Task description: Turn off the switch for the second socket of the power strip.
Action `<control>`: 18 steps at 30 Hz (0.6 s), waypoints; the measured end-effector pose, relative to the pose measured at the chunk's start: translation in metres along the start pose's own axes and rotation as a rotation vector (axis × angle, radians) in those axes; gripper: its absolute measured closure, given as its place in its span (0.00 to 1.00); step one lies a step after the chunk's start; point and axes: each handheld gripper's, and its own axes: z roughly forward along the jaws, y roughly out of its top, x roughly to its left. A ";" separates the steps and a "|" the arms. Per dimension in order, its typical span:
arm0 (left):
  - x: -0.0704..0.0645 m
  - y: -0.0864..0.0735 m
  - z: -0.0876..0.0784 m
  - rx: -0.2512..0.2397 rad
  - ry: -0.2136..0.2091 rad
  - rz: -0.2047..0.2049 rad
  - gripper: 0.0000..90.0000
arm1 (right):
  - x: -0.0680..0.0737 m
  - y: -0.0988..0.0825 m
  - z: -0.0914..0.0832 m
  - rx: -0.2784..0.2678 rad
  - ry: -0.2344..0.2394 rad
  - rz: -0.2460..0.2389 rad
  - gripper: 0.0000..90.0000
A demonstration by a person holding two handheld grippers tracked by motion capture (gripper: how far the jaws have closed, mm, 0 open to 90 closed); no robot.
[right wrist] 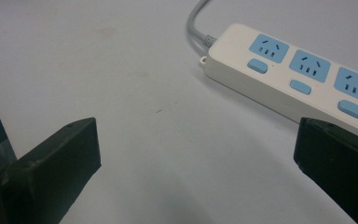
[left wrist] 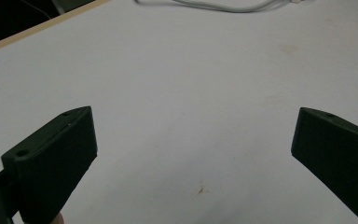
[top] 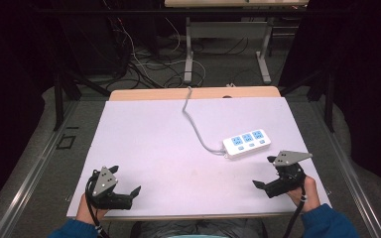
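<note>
The power strip [top: 246, 143] is lying flat near the right edge of the counter [top: 144, 144], with its sockets facing up, so a tool can get at the buttons from above. It is having three blue sockets and three small blue buttons, one under each socket. One grey cord [top: 194, 124] is running from its left end up to the far edge of the counter and over it. The right tool [top: 264, 172] is sitting just beside the strip, near the front right corner, maybe getting ready to reach it. Its jaws are standing wide apart and holding nothing. The left tool [top: 127, 179] is waiting near the front left corner, well apart from the strip, also wide apart and holding nothing. There are two tools, one in each hand.
</note>
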 end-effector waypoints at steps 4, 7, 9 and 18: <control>0.001 0.000 0.000 0.004 0.006 0.012 0.00 | -0.004 0.003 0.003 -0.003 0.001 0.007 0.00; 0.000 0.000 0.000 0.003 0.007 0.011 0.00 | -0.008 0.005 0.004 0.006 0.001 0.003 0.00; 0.000 0.000 0.000 0.005 0.010 0.013 0.00 | -0.010 0.006 0.005 0.000 -0.015 0.009 0.00; 0.000 0.000 0.000 0.006 0.008 0.012 0.00 | -0.017 0.010 0.009 0.005 -0.012 0.012 0.00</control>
